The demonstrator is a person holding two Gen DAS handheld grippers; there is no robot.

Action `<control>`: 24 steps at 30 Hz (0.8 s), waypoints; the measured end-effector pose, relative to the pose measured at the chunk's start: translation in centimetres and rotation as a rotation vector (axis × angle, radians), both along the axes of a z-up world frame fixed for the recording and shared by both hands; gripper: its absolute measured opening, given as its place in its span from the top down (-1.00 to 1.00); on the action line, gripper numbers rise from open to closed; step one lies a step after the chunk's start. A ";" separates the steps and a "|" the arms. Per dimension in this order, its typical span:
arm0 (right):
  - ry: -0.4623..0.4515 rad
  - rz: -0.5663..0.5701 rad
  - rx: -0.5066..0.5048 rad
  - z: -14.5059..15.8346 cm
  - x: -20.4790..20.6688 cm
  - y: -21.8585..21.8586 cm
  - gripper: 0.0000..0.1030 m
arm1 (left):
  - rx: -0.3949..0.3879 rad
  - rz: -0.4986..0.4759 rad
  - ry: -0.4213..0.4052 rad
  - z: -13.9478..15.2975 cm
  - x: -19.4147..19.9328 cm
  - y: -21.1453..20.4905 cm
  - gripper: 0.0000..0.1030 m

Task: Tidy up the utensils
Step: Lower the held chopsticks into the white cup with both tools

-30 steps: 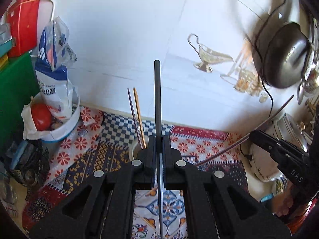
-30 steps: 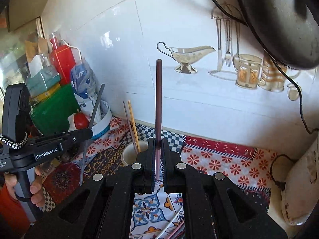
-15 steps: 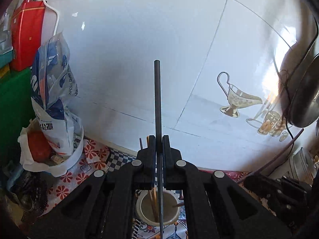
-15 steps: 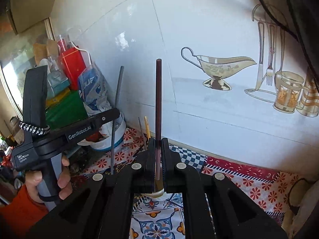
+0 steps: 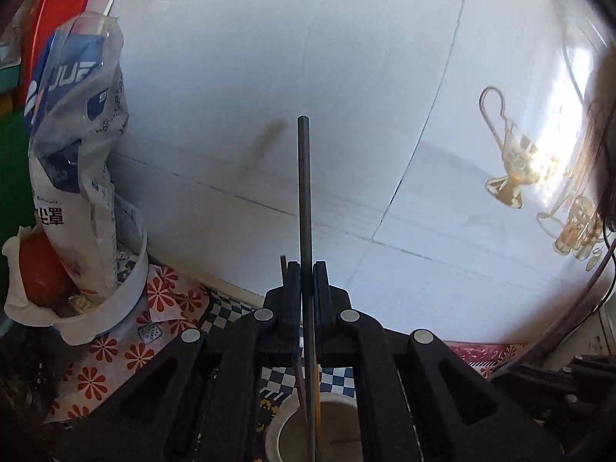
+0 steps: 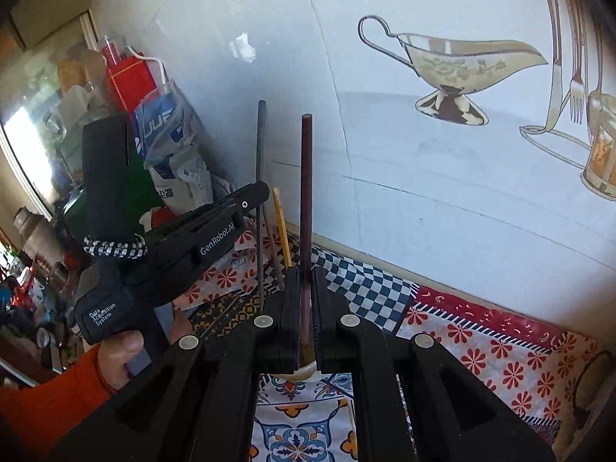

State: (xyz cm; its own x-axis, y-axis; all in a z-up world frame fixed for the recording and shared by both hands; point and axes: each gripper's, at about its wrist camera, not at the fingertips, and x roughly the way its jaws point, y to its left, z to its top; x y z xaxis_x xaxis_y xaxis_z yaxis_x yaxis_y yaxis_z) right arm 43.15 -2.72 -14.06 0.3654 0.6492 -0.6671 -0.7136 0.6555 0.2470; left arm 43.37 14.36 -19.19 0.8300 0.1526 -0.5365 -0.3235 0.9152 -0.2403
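Left tool [image 5: 307,269]: clenched on a dark grey chopstick [image 5: 304,192], which stands upright between the pads with its lower end dipping into the cup [image 5: 281,429].
Right tool [image 6: 306,273]: clenched on a dark brown chopstick [image 6: 307,192], held near vertical, its lower end hidden behind the jaws just above the cup rim [image 6: 304,371].
Why upright: both sticks are gripped low on the shaft and pointed end-down, so I judge they can slide straight into the cup's mouth rather than tip over its edge.
Cup: sits on the patterned cloth [image 6: 481,346] of the bench, close to the tiled wall [image 5: 346,77]; a yellow chopstick [image 6: 281,223] and a thin dark one already lean inside it.
Edges: the wall closes off the far side; a white tub holding a blue-and-white bag [image 5: 73,154] crowds the left.
Open room: the cloth to the right of the cup looks free; the cup's mouth is narrow, and the two tools sit just beside each other, so releases likely need to go one at a time.
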 end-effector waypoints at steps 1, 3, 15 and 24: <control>0.006 0.001 -0.006 -0.3 0.2 0.1 0.91 | 0.008 0.004 0.007 -0.5 0.0 -0.1 0.93; 0.020 0.006 -0.023 -1.1 0.6 0.5 0.91 | 0.014 0.008 0.019 -1.4 -0.1 -0.1 0.93; 0.082 0.036 -0.093 -4.1 1.4 2.9 0.90 | -0.035 -0.083 0.110 -3.4 -1.4 -0.8 0.93; 0.060 0.046 -0.139 -4.1 1.4 3.5 0.90 | -0.043 -0.119 0.139 -1.3 -3.2 -1.4 0.93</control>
State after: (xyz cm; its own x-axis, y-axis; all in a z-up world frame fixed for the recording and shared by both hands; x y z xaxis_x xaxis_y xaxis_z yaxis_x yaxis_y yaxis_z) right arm 44.56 0.78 -18.16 0.2945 0.5642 -0.7713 -0.7303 0.6534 0.1991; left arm 40.22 12.96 -20.45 0.7583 0.0318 -0.6511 -0.2463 0.9388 -0.2410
